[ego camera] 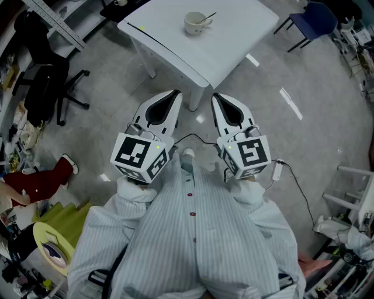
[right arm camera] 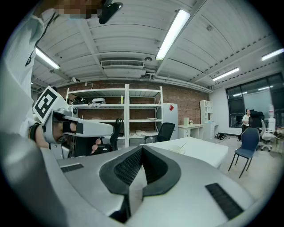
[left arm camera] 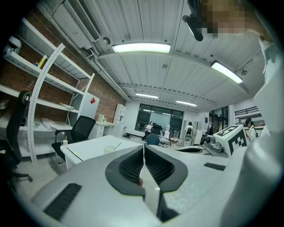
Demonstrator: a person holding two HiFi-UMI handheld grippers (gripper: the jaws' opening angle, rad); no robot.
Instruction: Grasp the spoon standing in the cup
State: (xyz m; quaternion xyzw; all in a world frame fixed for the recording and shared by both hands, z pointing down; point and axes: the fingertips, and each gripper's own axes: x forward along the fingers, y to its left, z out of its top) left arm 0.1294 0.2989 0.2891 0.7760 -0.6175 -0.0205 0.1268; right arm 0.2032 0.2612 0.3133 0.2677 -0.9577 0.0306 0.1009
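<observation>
Well, from the head view we look down on both of our grippers at once. The left gripper point(ego camera: 176, 93) and the right gripper point(ego camera: 215, 97) sit side by side, near each other, just in front of our striped shirt point(ego camera: 193, 233). Both point out at the white table point(ego camera: 234, 47) and tip only a little down. Our hands are tucked under the marker cubes point(ego camera: 140, 155), so we cannot see them there.

The cup point(ego camera: 194, 24) stands on the table, well apart from both grippers. The spoon point(ego camera: 206, 18) stands in it, with its handle leaning over the rim. Nothing touches it.

That top view also shows us a black chair point(ego camera: 41, 87) and a blue chair point(ego camera: 318, 17) on the floor.

Only the gripper views show us the jaws up close. In the left gripper view the dark pads point(left arm camera: 132, 167) meet at the tips, with nothing between them. Far behind the table we see big windows point(left arm camera: 160, 119). In the right gripper view the pads point(right arm camera: 128, 166) are pressed together too, and they hold nothing. Behind them we see shelves point(right arm camera: 111, 111) against a brick wall point(right arm camera: 186, 99).
</observation>
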